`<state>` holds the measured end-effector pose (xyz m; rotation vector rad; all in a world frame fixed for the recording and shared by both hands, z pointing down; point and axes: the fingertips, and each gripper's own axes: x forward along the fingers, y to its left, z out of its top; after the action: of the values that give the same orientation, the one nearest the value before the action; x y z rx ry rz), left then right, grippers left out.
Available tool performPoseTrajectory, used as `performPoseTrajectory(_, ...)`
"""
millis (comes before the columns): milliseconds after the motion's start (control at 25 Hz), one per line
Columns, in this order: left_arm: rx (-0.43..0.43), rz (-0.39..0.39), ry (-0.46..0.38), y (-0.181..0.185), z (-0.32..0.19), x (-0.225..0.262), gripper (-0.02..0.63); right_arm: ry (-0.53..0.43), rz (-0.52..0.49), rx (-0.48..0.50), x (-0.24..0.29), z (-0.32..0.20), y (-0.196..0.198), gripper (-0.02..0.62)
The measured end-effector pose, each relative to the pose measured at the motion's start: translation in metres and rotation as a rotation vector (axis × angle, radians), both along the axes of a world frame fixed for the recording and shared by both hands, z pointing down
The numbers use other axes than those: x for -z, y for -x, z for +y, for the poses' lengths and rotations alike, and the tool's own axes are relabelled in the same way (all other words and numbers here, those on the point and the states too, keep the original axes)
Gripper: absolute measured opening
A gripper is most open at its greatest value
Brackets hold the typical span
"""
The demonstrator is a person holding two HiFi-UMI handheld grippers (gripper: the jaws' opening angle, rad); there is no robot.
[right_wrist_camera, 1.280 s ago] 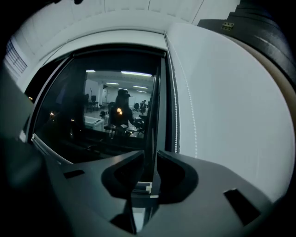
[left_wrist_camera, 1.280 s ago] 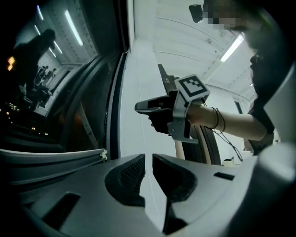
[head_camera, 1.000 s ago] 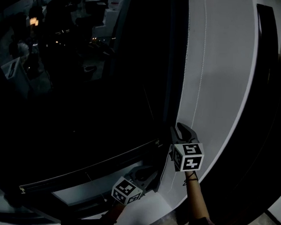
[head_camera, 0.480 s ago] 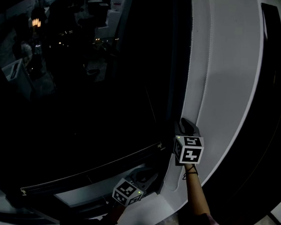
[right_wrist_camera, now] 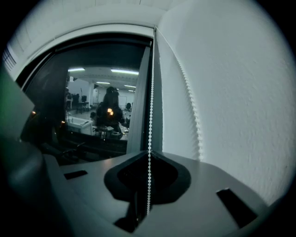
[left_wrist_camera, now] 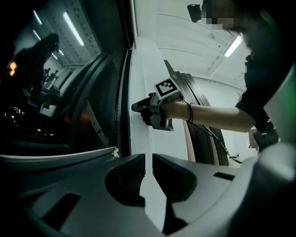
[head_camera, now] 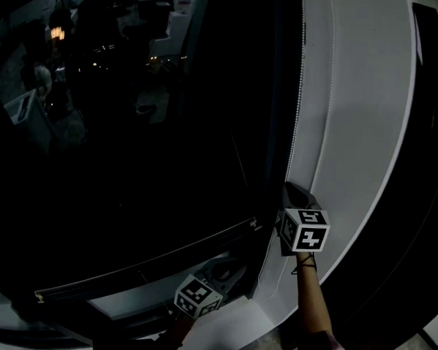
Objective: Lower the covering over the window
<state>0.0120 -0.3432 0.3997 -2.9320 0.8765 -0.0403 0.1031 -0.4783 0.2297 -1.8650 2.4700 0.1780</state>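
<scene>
A white bead chain [right_wrist_camera: 150,115] hangs in two strands down the white wall beside the dark window [head_camera: 133,129]. My right gripper [right_wrist_camera: 149,155] has just been closing, and its jaws now pinch the nearer strand, which runs straight down between them. In the head view this right gripper [head_camera: 291,189] sits against the chain [head_camera: 299,102] at the window's right edge. My left gripper [head_camera: 232,270] is low by the sill, its jaws [left_wrist_camera: 148,159] drawn together to a thin slit with nothing between them. It looks at the right gripper [left_wrist_camera: 134,107] from below.
A dark bar with a pale end cap [left_wrist_camera: 114,152] crosses the bottom of the window; I cannot tell whether it belongs to the covering. The glass mirrors a lit room. White wall [head_camera: 360,127] lies right of the chain, with dark curved strips [head_camera: 425,145] beyond.
The right gripper has shifted slightly right, onto the chain, and its jaws have gone from spread to closed. The left gripper has stayed put.
</scene>
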Motion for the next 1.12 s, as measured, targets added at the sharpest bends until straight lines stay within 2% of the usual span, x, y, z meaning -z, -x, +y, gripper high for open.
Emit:
performPoseTrajectory(120, -0.001, 0.018, -0.013, 0.003, -0.003, 0.012, 0.034, 0.013, 0.018, 0.038, -0.003, 0.005, 0.003, 0.021)
performPoseTrajectory(280, -0.03, 0.087, -0.042, 0.003, -0.017, 0.054, 0.053, 0.037, 0.073, 0.099, -0.009, 0.017, 0.012, 0.02)
performPoseTrajectory(560, -0.075, 0.122, -0.182, -0.013, -0.047, 0.155, 0.078, 0.045, 0.122, 0.139, -0.018, 0.04, 0.024, 0.02)
performPoseTrajectory(720, -0.108, 0.152, -0.186, -0.028, -0.055, 0.185, 0.078, 0.041, 0.126, 0.133, -0.021, 0.05, 0.023, 0.02)
performPoseTrajectory(1000, -0.153, 0.098, -0.199, -0.064, -0.071, 0.215, 0.083, 0.04, 0.126, 0.132, -0.022, 0.064, 0.016, 0.02)
performPoseTrajectory(1120, -0.18, 0.121, -0.191, -0.069, -0.076, 0.231, 0.083, 0.036, 0.125, 0.135, -0.021, 0.069, 0.015, 0.02)
